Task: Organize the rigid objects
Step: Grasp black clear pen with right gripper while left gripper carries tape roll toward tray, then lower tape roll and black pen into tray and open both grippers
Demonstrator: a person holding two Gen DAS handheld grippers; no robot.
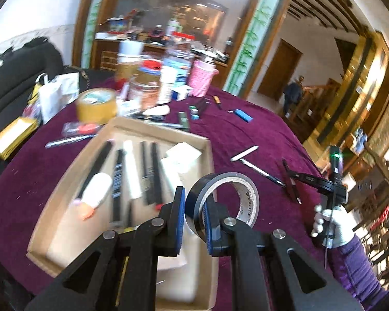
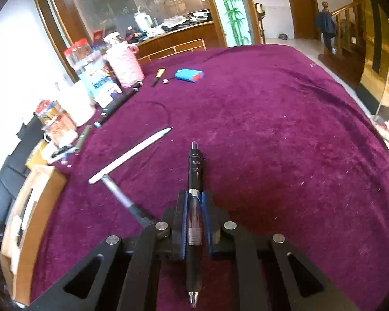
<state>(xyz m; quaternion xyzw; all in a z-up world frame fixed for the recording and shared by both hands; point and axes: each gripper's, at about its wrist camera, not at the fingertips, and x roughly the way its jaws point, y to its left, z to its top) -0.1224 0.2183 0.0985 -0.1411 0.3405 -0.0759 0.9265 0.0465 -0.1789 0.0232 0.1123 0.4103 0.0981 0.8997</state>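
My left gripper (image 1: 194,207) is shut on the wall of a black tape roll (image 1: 243,197), held upright above the right rim of an open cardboard box (image 1: 153,129). Several black and white pens lie side by side in the box. My right gripper (image 2: 194,202) is shut on a black click pen (image 2: 195,165) that runs lengthwise between its pads (image 2: 206,207), just above the purple tablecloth (image 2: 272,129). In the left wrist view the right gripper (image 1: 293,181) shows at the right, held by a white-gloved hand (image 1: 332,225) in a purple sleeve.
A white pen (image 2: 129,155) and a silver-black pen (image 2: 124,202) lie crossed left of my right gripper. A blue case (image 2: 188,75), a pink basket (image 2: 125,64), jars and a yellow tape roll (image 1: 96,105) crowd the far left of the table. The box (image 2: 39,181) sits at the left edge.
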